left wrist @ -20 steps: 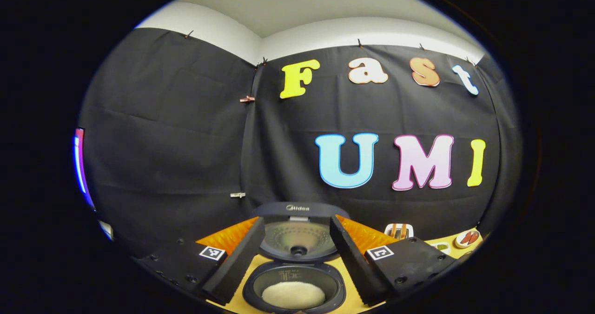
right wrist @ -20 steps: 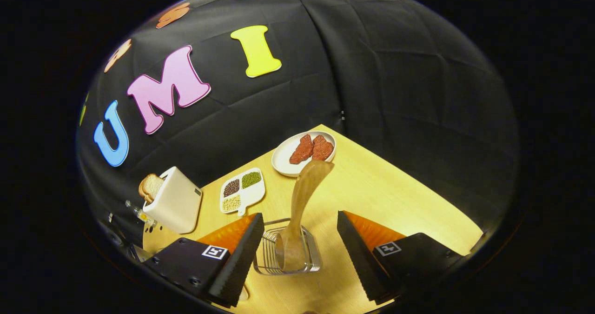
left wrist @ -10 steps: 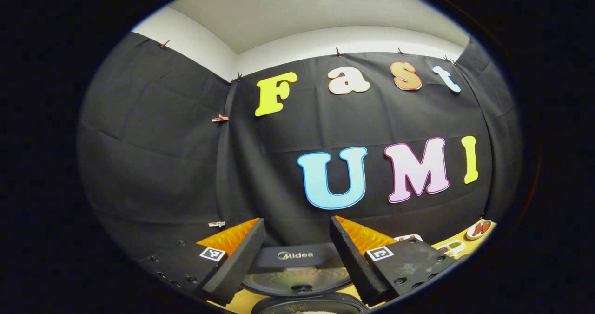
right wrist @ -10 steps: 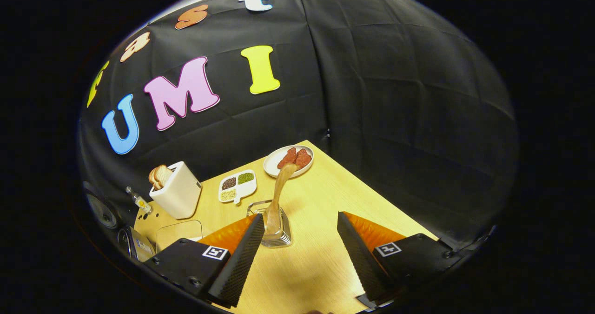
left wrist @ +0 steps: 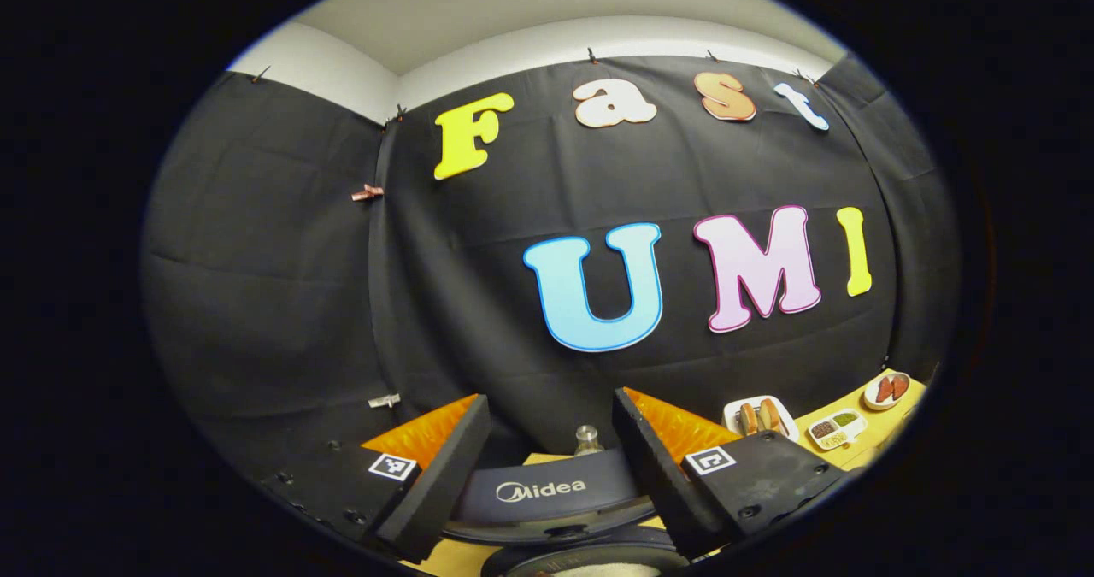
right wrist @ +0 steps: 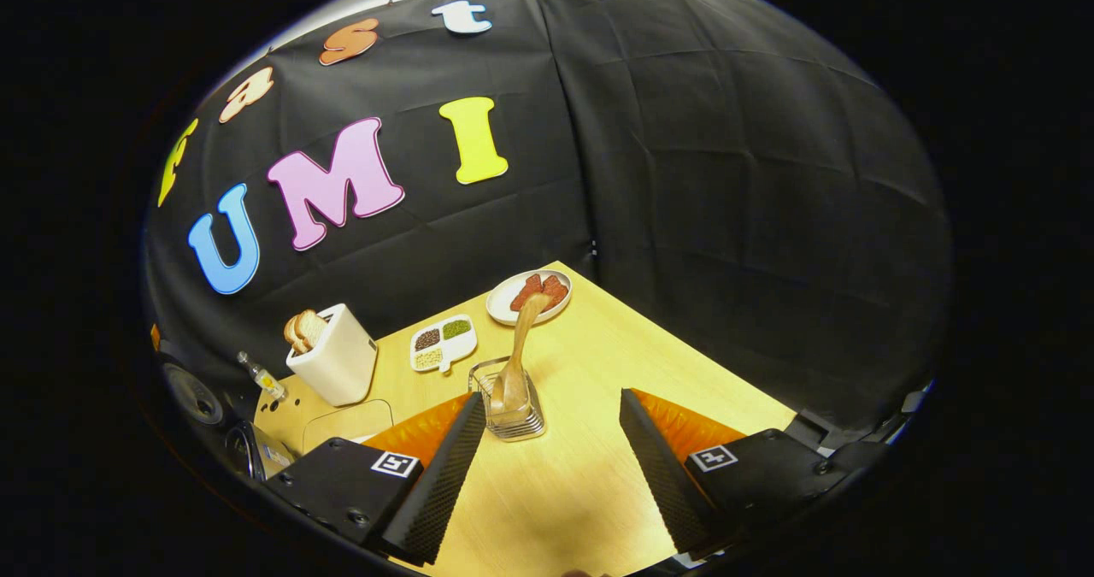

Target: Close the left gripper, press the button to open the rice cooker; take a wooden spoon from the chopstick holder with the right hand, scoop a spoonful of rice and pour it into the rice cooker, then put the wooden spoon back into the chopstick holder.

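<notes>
In the right gripper view we see the wooden spoon [right wrist: 516,362] standing in the chopstick holder [right wrist: 511,406], a small wire rack on the light wooden table [right wrist: 598,440]. The spoon's bowl sits down inside the rack and its handle leans up and away from us. The holder lies just ahead of the right gripper [right wrist: 547,444], close to the tip of the finger on the left of that view. The jaws are spread wide apart and hold nothing; bare table shows between them.

Beyond the holder, farther from the jaws, we find a white divided dish [right wrist: 442,343] with dark, green and pale grains in its compartments, and a round white plate [right wrist: 529,296] carrying reddish pieces of food. The spoon's handle tip overlaps that plate from our angle. Off to the left of the jaws stands a white toaster [right wrist: 335,359] with bread slices poking out of the top, and a small glass bottle [right wrist: 258,374] just beside it.

In the left gripper view the rice cooker [left wrist: 547,509] is open. Its raised dark lid fills the gap between the fingers of the left gripper [left wrist: 551,462], and a sliver of white rice [left wrist: 598,570] shows in the pot below. These jaws are also wide open and grip nothing. To the right of them we see the toaster [left wrist: 759,417], the divided dish [left wrist: 834,430] and the plate [left wrist: 887,389] again.
</notes>
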